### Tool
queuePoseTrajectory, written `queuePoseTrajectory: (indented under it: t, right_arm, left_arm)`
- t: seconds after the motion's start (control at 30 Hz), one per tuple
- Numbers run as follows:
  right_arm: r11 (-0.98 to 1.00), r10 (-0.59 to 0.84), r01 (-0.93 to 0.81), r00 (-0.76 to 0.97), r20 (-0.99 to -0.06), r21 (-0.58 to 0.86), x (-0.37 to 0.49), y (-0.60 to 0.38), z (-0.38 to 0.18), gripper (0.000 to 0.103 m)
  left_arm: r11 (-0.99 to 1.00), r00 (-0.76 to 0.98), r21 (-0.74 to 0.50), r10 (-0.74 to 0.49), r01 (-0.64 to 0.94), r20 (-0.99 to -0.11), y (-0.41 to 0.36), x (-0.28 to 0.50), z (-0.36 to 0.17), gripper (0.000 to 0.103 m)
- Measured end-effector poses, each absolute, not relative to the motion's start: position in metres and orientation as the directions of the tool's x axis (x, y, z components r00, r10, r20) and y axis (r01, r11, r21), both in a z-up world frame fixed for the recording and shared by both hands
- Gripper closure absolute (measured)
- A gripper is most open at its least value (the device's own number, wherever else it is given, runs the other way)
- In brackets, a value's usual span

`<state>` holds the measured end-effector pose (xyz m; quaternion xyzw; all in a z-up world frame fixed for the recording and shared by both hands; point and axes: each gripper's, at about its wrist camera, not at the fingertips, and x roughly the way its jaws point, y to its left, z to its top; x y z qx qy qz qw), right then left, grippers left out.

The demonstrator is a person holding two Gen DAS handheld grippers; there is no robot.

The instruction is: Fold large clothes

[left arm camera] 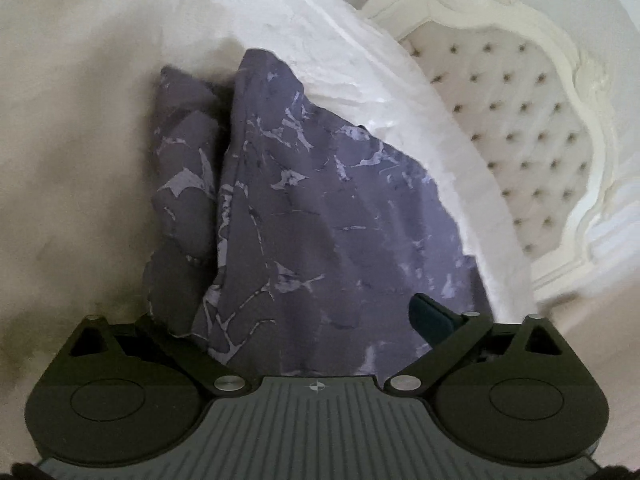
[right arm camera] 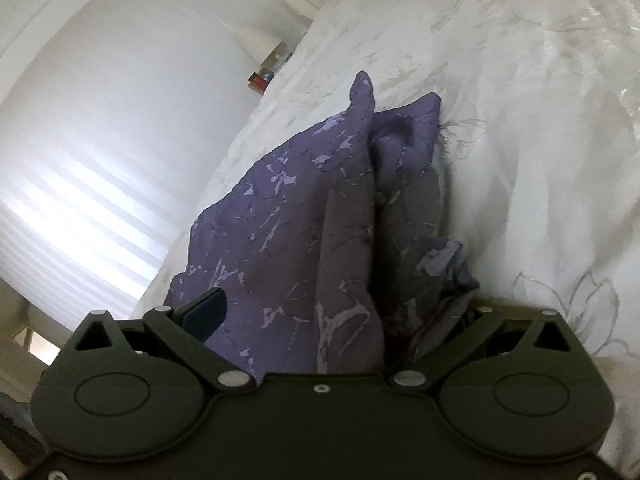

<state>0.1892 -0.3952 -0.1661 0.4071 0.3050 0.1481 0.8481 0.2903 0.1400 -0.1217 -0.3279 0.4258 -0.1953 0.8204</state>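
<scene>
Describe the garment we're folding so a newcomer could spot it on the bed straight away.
Start from the wide white bedspread with its faint embroidered flowers, near the tufted cream headboard. The purple garment is the only dark thing on it, bunched into long folds and running from the bed up into both grippers. Pale lilac, crack-like streaks set it apart from the plain white bedding around it.

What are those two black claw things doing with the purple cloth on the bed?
A person is holding a gripper in each hand to fold a big purple cloth on a white bed. The cloth is draped between the fingers of both the left gripper and the right gripper, and it looks lifted and bunched into loose folds, not flat yet. The fingers are spread wide, so whether they pinch the cloth cannot be told. A white padded headboard stands behind the bed.
</scene>
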Motion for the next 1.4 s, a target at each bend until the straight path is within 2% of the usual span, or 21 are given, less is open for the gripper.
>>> queuePoseTrajectory:
  t: [0.03,0.07,0.1,0.17,0.27,0.53,0.63,0.73,0.83,0.9,0.97,1.03,1.13,1.3,1.4]
  right_arm:
    - [0.629,0.507,-0.001,0.759,-0.409,0.778,0.190,-0.394,-0.166,0.031]
    - [0.650,0.500,0.027,0.737,-0.454,0.760,0.193,-0.393,-0.166,0.048]
    - [0.661,0.497,0.043,0.722,-0.481,0.749,0.194,-0.391,-0.166,0.049]
    - [0.659,0.507,0.032,0.719,-0.475,0.751,0.192,-0.389,-0.161,0.064]
    - [0.669,0.491,0.052,0.718,-0.493,0.741,0.187,-0.384,-0.149,0.069]
    - [0.666,0.521,0.084,0.659,-0.543,0.741,0.131,-0.383,-0.128,0.070]
    - [0.678,0.526,0.117,0.612,-0.590,0.726,0.096,-0.381,-0.125,0.070]
    - [0.690,0.538,0.134,0.562,-0.628,0.711,0.059,-0.376,-0.123,0.069]
    - [0.701,0.553,0.137,0.514,-0.655,0.700,0.033,-0.370,-0.121,0.061]
    - [0.752,0.528,0.119,0.478,-0.701,0.648,0.022,-0.362,-0.118,0.047]
    - [0.815,0.467,0.107,0.462,-0.754,0.570,0.017,-0.355,-0.116,0.025]
    - [0.852,0.414,0.102,0.467,-0.781,0.513,0.015,-0.355,-0.114,0.018]
    - [0.863,0.376,0.118,0.498,-0.781,0.491,0.013,-0.360,-0.110,0.014]
    - [0.847,0.373,0.137,0.534,-0.758,0.513,0.025,-0.371,-0.121,0.010]
    - [0.820,0.395,0.148,0.553,-0.734,0.553,0.025,-0.378,-0.125,0.005]
  left_arm:
    - [0.724,0.557,-0.689,-0.583,0.025,-0.592,0.139,0.290,-0.121,0.045]
    - [0.759,0.555,-0.651,-0.545,0.009,-0.628,0.138,0.289,-0.120,0.061]
    - [0.768,0.551,-0.640,-0.541,0.015,-0.636,0.138,0.288,-0.120,0.064]
    - [0.747,0.553,-0.665,-0.554,0.000,-0.622,0.143,0.285,-0.118,0.074]
    - [0.723,0.556,-0.691,-0.572,-0.004,-0.603,0.147,0.276,-0.111,0.076]
    - [0.711,0.499,-0.703,-0.614,0.014,-0.611,0.159,0.223,-0.092,0.076]
    - [0.707,0.452,-0.707,-0.638,0.021,-0.624,0.166,0.198,-0.088,0.076]
    - [0.710,0.413,-0.704,-0.649,0.025,-0.639,0.175,0.169,-0.088,0.076]
    - [0.735,0.403,-0.677,-0.631,0.036,-0.663,0.183,0.151,-0.089,0.073]
    - [0.786,0.411,-0.616,-0.580,0.056,-0.703,0.184,0.146,-0.093,0.065]
    - [0.833,0.433,-0.549,-0.520,0.069,-0.736,0.180,0.146,-0.098,0.044]
    - [0.861,0.463,-0.501,-0.480,0.085,-0.745,0.175,0.150,-0.104,0.035]
    - [0.870,0.507,-0.485,-0.460,0.091,-0.729,0.169,0.149,-0.112,0.029]
    - [0.876,0.549,-0.471,-0.447,0.106,-0.707,0.162,0.143,-0.117,0.026]
    - [0.883,0.557,-0.450,-0.442,0.133,-0.703,0.159,0.138,-0.117,0.020]
